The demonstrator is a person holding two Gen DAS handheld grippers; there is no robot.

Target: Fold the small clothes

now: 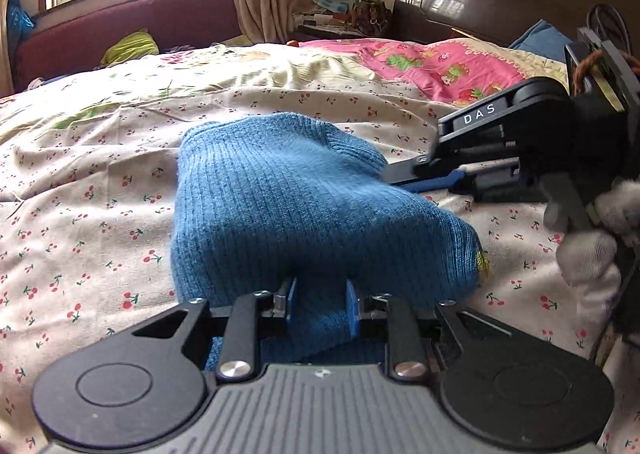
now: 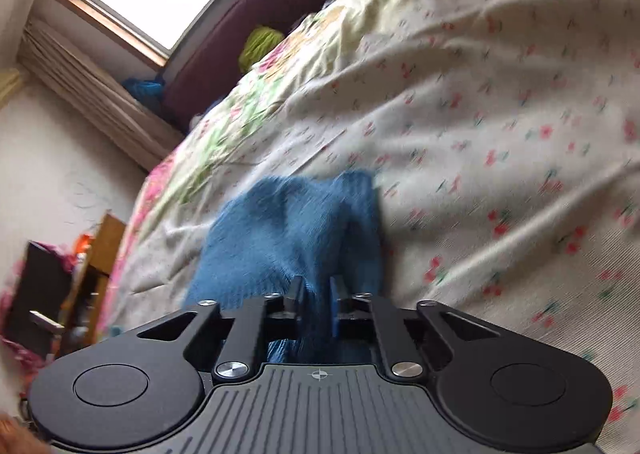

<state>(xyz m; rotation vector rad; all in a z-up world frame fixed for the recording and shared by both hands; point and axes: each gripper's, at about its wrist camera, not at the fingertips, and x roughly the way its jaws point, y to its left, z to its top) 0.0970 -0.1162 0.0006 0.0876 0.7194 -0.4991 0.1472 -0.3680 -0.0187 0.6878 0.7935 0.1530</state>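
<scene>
Fold step underway: left gripper (image 1: 320, 304) and right gripper (image 2: 316, 300) fingers each clamp the blue knit garment (image 1: 280, 193) above the bed (image 1: 100, 173). Next, probably: lay it down aligned.

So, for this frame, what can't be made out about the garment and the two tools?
- Blue ribbed knit garment: its type and full outline; left wrist view, bunched, near edge hidden behind the left tool.
- Right tool grip: right wrist view is motion-blurred, fabric covers the fingertips.
- Right tool's tips in the left wrist view: blurred against the fabric.
- Cherry-print bedsheet under the garment: covered.
</scene>
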